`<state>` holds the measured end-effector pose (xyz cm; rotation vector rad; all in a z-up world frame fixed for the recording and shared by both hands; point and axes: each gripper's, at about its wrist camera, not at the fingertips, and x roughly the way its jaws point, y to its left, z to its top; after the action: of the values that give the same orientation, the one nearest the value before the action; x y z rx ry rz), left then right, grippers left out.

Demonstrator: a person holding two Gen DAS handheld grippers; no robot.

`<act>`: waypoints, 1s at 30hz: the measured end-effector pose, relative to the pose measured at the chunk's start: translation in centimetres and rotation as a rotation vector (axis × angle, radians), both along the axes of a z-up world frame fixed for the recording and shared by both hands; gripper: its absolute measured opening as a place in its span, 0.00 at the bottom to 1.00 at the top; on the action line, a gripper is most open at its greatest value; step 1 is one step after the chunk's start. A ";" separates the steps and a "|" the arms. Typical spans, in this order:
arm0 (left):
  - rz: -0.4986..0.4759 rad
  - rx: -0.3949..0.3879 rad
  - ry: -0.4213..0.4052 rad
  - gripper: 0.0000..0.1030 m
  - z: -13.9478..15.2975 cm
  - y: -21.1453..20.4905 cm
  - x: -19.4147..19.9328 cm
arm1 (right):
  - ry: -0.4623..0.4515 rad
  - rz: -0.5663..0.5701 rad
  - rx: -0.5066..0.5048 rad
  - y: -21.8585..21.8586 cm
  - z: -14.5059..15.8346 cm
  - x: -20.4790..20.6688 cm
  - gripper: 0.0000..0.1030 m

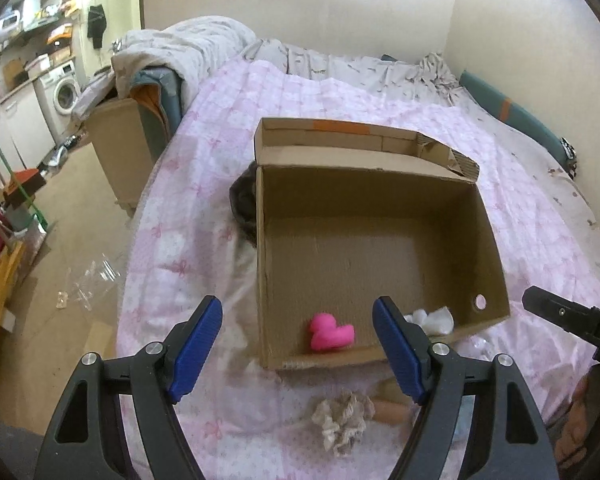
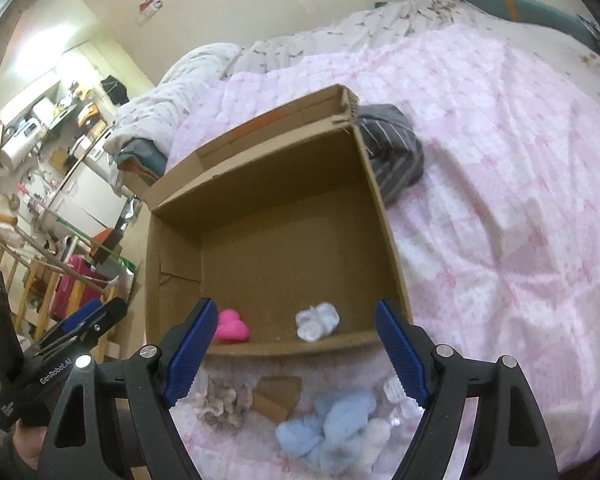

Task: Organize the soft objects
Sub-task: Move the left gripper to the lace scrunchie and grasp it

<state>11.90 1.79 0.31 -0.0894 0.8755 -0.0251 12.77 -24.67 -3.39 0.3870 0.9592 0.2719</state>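
Note:
An open cardboard box [image 1: 488, 216] [image 2: 380, 200] stands on the pink bedspread. Inside, by its near wall, lie a pink soft heart [image 1: 331, 336] [image 2: 231, 327] and a white soft item [image 1: 432, 318] [image 2: 316, 322]. On the bed in front of the box lie a beige scrunchie [image 1: 344, 420] [image 2: 222, 402], a brown piece [image 1: 388, 412] [image 2: 278, 398] and a light blue and white soft bundle [image 2: 332, 428]. My left gripper [image 1: 296, 344] is open and empty above the box's near left corner. My right gripper [image 2: 292, 352] is open and empty above the box's near wall.
A dark striped cloth [image 2: 396, 148] lies beside the box; dark fabric [image 1: 244, 204] shows at its left side. A rumpled duvet [image 1: 188, 52] is piled at the bed's head. Clear plastic pieces [image 2: 400, 400] lie near the blue bundle. The floor and clutter are to the left.

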 end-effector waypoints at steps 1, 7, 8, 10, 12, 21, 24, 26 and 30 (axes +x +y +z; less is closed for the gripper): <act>0.004 -0.004 0.003 0.73 0.0 0.1 -0.2 | 0.005 -0.006 0.002 -0.2 0.0 -0.2 0.83; 0.046 -0.026 0.045 0.73 -1.0 1.4 -1.7 | 0.005 0.000 -0.004 -0.1 0.1 -1.8 0.83; 0.053 -0.031 0.065 0.73 -1.4 1.6 -1.9 | 0.007 0.002 -0.009 -0.1 0.1 -2.0 0.83; 0.069 -0.028 0.089 0.73 -2.2 1.9 -2.2 | 0.019 0.003 -0.007 0.0 -0.2 -2.5 0.83; 0.083 -0.021 0.123 0.73 -3.0 2.0 -2.2 | 0.051 0.008 -0.007 0.0 -0.7 -2.9 0.83; -0.020 -0.164 0.411 0.73 -9.1 -0.1 -0.9 | 0.152 -0.004 -0.038 0.3 -3.4 -3.2 0.83; -0.078 -0.131 0.433 0.73 -10.1 -2.1 -1.0 | 0.171 -0.021 -0.032 -0.2 -3.9 -3.1 0.83; -0.112 -0.103 0.412 0.72 -10.0 -3.2 -1.1 | 0.183 -0.029 -0.034 -0.4 -4.1 -3.0 0.83; -0.139 -0.115 0.344 0.71 -8.9 -3.9 -0.4 | 0.194 -0.039 -0.041 -0.7 -4.4 -2.9 0.83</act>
<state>11.48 -2.14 -8.57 -0.1430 1.2227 -0.1952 9.84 -25.37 -7.80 0.3992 1.1444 0.1817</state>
